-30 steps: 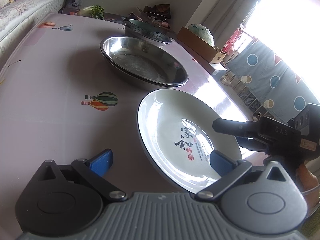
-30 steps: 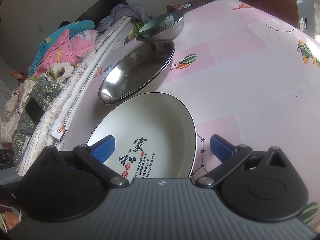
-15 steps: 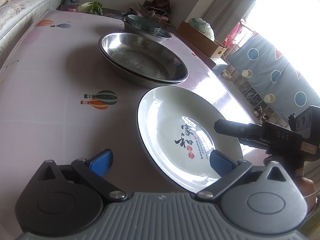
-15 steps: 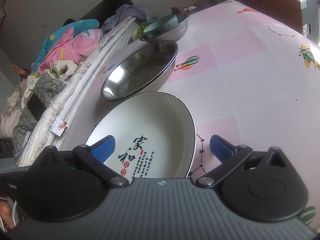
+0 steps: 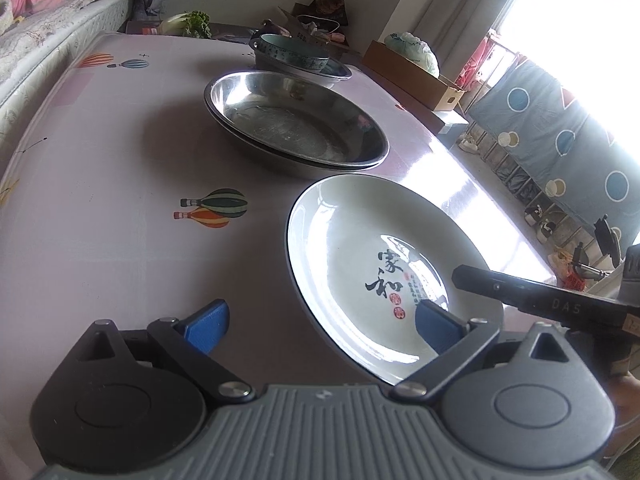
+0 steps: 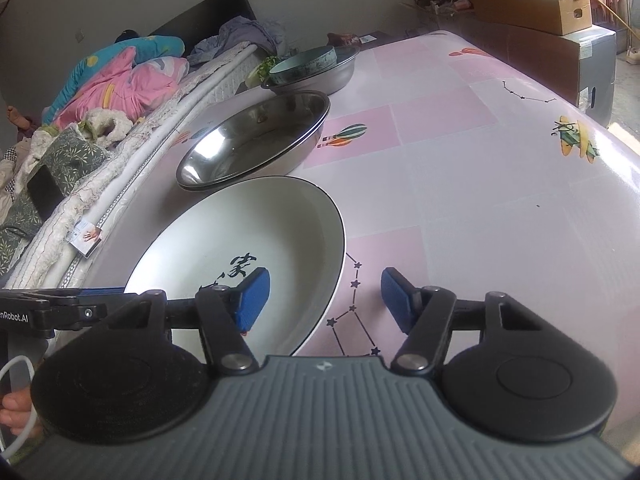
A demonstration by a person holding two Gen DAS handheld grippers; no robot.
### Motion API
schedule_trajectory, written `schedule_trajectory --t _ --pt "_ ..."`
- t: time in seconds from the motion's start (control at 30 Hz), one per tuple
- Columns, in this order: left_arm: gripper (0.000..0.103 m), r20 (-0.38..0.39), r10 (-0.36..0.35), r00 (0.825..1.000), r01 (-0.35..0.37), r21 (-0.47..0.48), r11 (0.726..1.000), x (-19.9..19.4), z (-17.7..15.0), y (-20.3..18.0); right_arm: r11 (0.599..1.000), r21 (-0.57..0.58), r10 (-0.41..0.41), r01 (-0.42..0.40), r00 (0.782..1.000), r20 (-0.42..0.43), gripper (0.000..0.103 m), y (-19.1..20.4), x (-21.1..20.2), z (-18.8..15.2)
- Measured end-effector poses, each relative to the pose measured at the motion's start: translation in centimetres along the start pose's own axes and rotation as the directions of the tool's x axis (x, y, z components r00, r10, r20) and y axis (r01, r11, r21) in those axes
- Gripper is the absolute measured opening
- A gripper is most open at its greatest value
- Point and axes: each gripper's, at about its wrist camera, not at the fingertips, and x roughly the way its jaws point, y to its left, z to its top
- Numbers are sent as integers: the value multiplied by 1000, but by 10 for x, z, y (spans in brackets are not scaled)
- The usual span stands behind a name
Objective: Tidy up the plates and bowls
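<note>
White plate (image 5: 360, 248) with black calligraphy and a dark rim sits on the near part of the table (image 5: 120, 160), just beside the steel dishes; it holds nothing. Right gripper (image 6: 324, 300) straddles its near right rim, 1 blue pad inside over the well, the other outside over the tablecloth; jaws are closing, rim between them, pads not yet pressing on it as far as the right wrist view shows. Left gripper (image 5: 320, 320) hangs spread wide at the plate's left side, 1 pad over the plate's near edge, the other over bare cloth, gripping nothing. Beyond the plate: 2 shallow steel plates (image 5: 296, 120), nested 1 in the other, top one empty apart from a dull film or reflection. Farther back: a steel basin (image 6: 320, 76) with a teal bowl (image 6: 304, 62) sitting inside it; contents of the bowl not visible. Judged progress: partly sorted. Steel plates already stacked, bowl already in the basin; the white plate appears to be the loose piece, with its pick-up just beginning and its placing still to do. Where it belongs I cannot tell; onto the steel stack seems likely. Around the table: bedding (image 6: 120, 80) along one side, a cardboard box (image 5: 412, 76) on the other, leafy greens (image 5: 196, 22) at the far end.
</note>
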Motion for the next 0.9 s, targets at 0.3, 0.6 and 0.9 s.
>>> schedule_trajectory --t 0.3,0.6,0.9 --pt "61 -5 -25 1000 25 -30 999 1 4 4 1000 -4 -23 23 1000 3 47 4 -6 -7" --pt "16 -10 -25 1000 24 -94 995 4 5 15 999 43 16 -16 1000 -13 28 -3 -11 -12" --pt "19 -34 -47 998 45 -51 998 1 2 6 997 77 23 -22 1000 -10 21 -5 -3 -6"
